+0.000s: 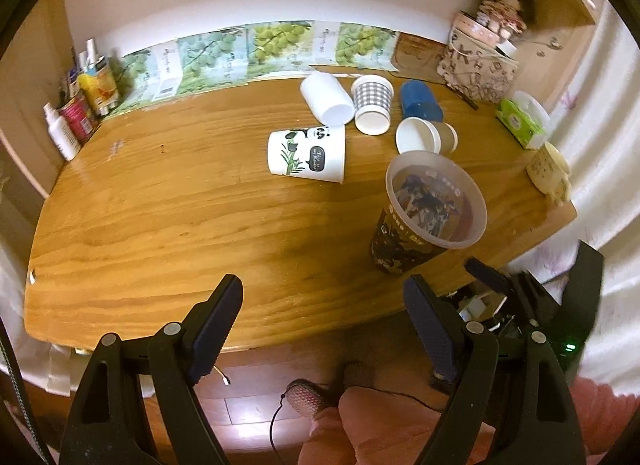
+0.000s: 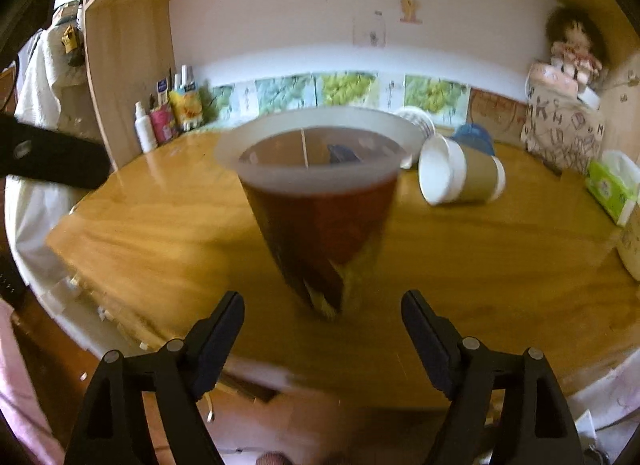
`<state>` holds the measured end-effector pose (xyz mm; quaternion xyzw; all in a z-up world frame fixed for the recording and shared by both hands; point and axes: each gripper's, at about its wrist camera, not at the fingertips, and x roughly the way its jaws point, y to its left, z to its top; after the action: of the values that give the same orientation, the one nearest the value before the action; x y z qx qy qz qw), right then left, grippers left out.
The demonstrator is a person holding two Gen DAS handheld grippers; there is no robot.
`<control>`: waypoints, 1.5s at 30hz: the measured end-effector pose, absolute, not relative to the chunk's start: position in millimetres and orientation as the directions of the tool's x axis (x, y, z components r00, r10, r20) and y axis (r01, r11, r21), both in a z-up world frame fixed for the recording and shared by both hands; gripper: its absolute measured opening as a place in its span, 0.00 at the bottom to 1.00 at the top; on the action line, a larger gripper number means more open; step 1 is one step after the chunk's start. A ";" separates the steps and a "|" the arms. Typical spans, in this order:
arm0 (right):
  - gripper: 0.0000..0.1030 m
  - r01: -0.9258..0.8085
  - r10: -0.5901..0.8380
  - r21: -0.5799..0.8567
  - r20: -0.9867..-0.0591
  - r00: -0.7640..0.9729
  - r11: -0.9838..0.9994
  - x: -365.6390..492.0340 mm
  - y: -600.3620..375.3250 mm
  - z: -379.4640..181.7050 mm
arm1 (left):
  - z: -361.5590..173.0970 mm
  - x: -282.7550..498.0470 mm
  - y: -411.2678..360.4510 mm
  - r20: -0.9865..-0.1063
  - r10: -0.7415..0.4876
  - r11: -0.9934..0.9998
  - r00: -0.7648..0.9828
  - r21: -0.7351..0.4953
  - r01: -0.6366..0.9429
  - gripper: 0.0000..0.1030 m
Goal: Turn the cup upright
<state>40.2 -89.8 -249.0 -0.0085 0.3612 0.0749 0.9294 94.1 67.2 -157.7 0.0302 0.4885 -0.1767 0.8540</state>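
A dark printed plastic cup (image 1: 428, 209) stands upright near the table's front right edge, mouth up; in the right wrist view it (image 2: 320, 209) fills the centre, blurred. My right gripper (image 2: 322, 305) is open, its fingers apart just in front of the cup's base, not touching it. It also shows in the left wrist view (image 1: 500, 285) at the table edge. My left gripper (image 1: 322, 293) is open and empty over the front edge. A panda cup (image 1: 308, 155), a white cup (image 1: 326, 99), a checked cup (image 1: 372, 105), a blue cup (image 1: 420, 99) and a brown cup (image 1: 428, 137) lie on their sides.
The wooden table (image 1: 180, 205) has bottles and cans (image 1: 80, 105) at the back left, a fabric bag with a doll (image 1: 484, 61) at the back right, a green tissue pack (image 1: 520, 121) and a cream mug (image 1: 548, 173) at the right edge.
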 end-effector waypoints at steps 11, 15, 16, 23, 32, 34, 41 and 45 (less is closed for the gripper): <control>0.81 -0.240 0.209 0.085 -0.803 0.557 0.967 37.5 -131.0 -180.6 | -124.3 88.2 45.6 -0.835 -0.151 0.976 0.530 -0.040 0.215 0.83; 0.81 -0.272 0.212 0.064 -0.802 0.558 0.960 43.6 -136.7 -136.3 | -97.9 84.7 33.6 -0.778 -0.088 0.988 0.622 0.011 0.153 0.83; 0.81 -0.276 0.214 0.063 -0.799 0.562 0.959 43.8 -136.5 -127.8 | -92.2 84.5 31.4 -0.765 -0.074 0.990 0.639 0.023 0.142 0.83; 0.81 -0.264 0.283 0.154 -0.771 0.571 0.952 43.3 -139.3 -70.4 | -58.3 71.3 19.7 -0.706 -0.031 0.995 0.707 0.045 0.088 0.83; 0.81 -0.172 0.227 0.150 -0.725 0.650 0.974 22.9 -148.6 -41.3 | -31.5 38.5 16.3 -0.617 0.022 0.998 0.786 0.066 0.024 0.91; 0.81 -0.146 0.209 0.149 -0.712 0.670 0.978 17.8 -149.8 -36.3 | -28.1 32.2 21.3 -0.604 0.015 0.999 0.797 0.041 0.012 0.94; 0.81 -0.094 0.162 0.137 -0.666 0.728 0.986 0.2 -150.5 -26.2 | -18.9 19.7 36.9 -0.564 -0.014 0.999 0.826 -0.051 -0.018 1.00; 0.85 -0.070 0.142 0.138 -0.631 0.763 0.988 -10.6 -152.0 -22.4 | -18.2 14.9 36.6 -0.550 -0.025 0.998 0.835 -0.058 -0.008 1.00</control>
<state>-10.6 -152.0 -22.4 0.0532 0.3395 0.0565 0.9374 14.9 36.6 -18.2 -0.0290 0.2875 -0.0044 0.9573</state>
